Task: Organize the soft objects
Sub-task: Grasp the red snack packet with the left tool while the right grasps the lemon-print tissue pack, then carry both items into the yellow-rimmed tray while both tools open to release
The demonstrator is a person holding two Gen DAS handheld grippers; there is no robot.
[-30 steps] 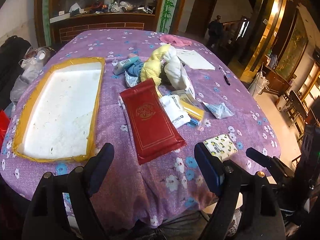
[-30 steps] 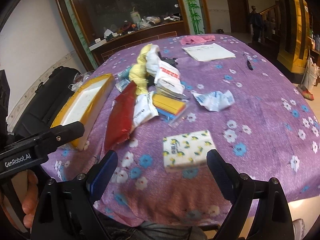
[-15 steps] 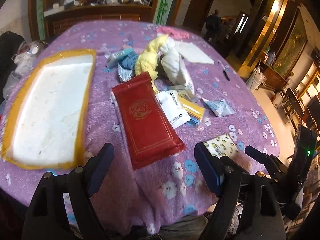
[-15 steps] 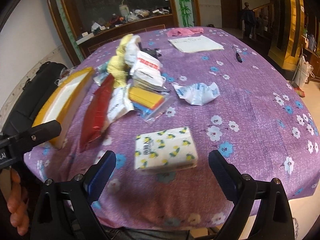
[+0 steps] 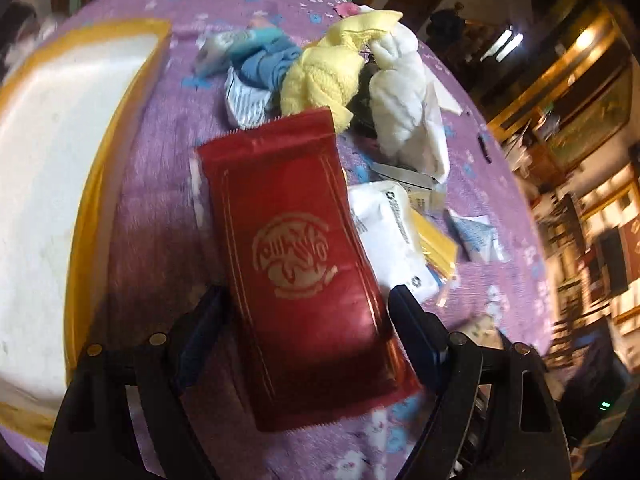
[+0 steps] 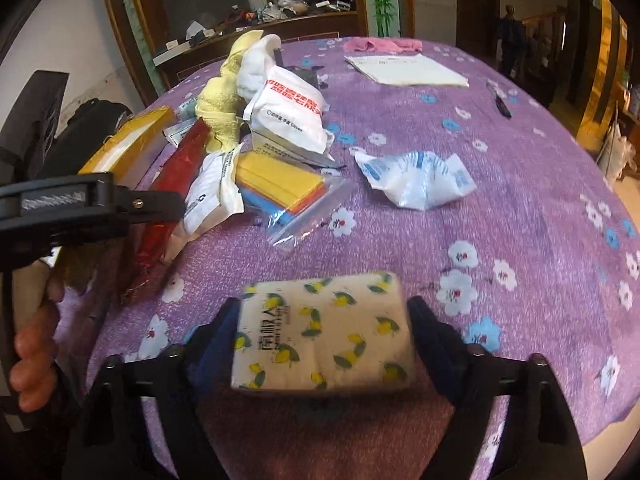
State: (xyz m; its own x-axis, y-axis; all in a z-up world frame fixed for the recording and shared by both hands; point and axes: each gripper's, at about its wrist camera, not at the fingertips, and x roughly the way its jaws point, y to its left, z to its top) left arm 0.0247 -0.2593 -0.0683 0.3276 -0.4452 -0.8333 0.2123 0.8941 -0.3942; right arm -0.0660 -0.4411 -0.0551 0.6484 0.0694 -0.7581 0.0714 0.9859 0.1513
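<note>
**Both grippers set astride their first picks near the table's near edge.**
The right gripper [image 6: 322,320], jaws just closing, brackets the lemon-print tissue pack [image 6: 324,332]; whether the pads press yet cannot be told. The left gripper [image 5: 306,312], spread, straddles the red pouch [image 5: 296,256]; next, both clench and lift. The yellow towel [image 5: 320,80] overlaps the pouch's far end, and the foam tray [image 5: 48,168] lies along the left edge.

Both tools are showing black plastic frames with dark blue finger pads; the left tool [image 5: 308,322] and right tool [image 6: 322,330] are carrying brass-coloured screws
</note>
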